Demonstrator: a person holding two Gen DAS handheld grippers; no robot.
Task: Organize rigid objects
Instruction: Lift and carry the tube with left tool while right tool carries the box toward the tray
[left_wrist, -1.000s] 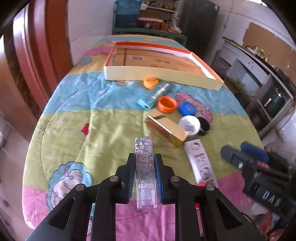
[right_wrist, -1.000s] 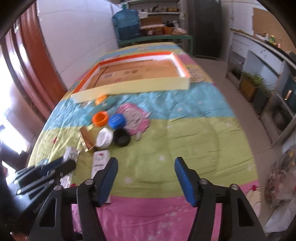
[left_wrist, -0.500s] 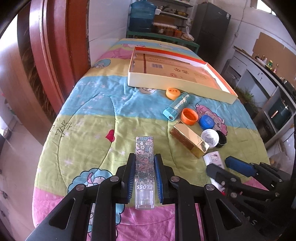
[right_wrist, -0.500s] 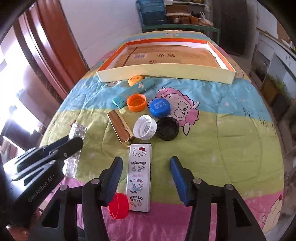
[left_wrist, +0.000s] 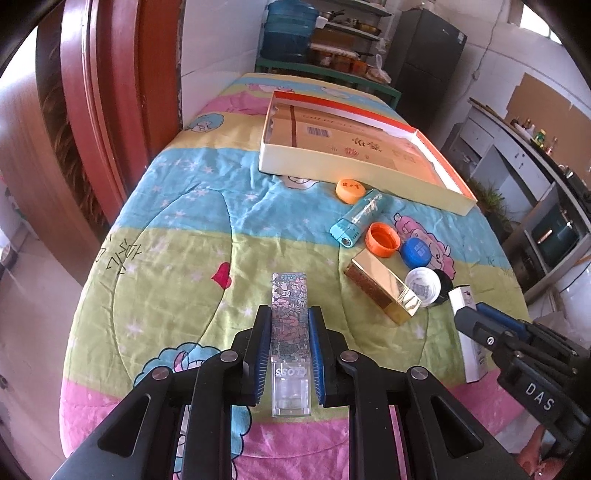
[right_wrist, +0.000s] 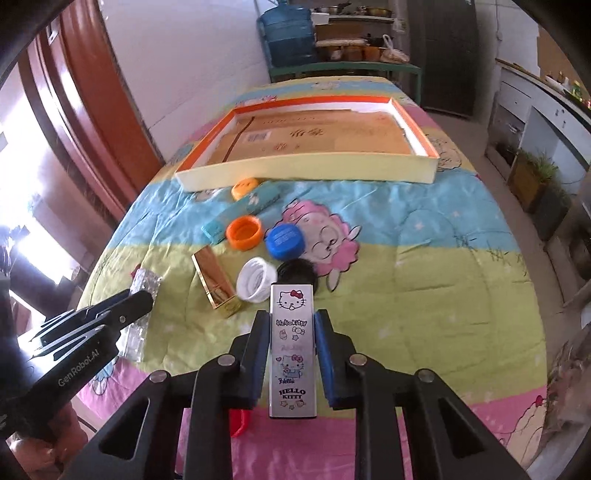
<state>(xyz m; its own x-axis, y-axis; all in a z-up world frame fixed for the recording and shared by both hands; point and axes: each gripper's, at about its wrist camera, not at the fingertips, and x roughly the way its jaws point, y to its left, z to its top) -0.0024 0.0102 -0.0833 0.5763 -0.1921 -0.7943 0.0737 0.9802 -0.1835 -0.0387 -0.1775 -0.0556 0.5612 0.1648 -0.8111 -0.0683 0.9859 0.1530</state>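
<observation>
Since a second ago: right gripper (right_wrist: 290, 334) has swung over from bare quilt to the white Hello Kitty box (right_wrist: 292, 347), and its jaws have just been closing, with that box between them
Right gripper: blue pads pressed on both long sides of the Hello Kitty box, which lies lengthways along the fingers – its far end points to 12 o'clock, toward the black cap (right_wrist: 297, 271)
Left gripper (left_wrist: 289, 343): clamped on the clear floral gloss box (left_wrist: 290, 332), gripped near its clear end, the flowered end sticking out at 12 o'clock; this hold looks the same as in the earlier frames
Seen from the left wrist: right gripper sits at 3 o'clock, its fingers on the Hello Kitty box, whose white edge shows there
Seen from the right wrist: left gripper sits at 9 o'clock with the floral gloss box under its tips
Loose pile: gold box (right_wrist: 216, 282), white cap (right_wrist: 256, 279), black cap, blue cap (right_wrist: 285, 240), orange cap (right_wrist: 244, 232), teal tube (right_wrist: 240, 214) and a small orange lid (right_wrist: 244, 187) – all at 11 to 12 o'clock of the right gripper, resting on the quilt (right_wrist: 424, 258)
Red cap (right_wrist: 240, 422): just at 7 o'clock of the Hello Kitty box, mostly hidden by the right gripper's left finger
Tray (right_wrist: 306, 168): shallow cream box with orange rim, at 12 o'clock beyond the pile, only brown cardboard lining visible inside
Small orange lid: lies just beside the tray's near wall
</observation>
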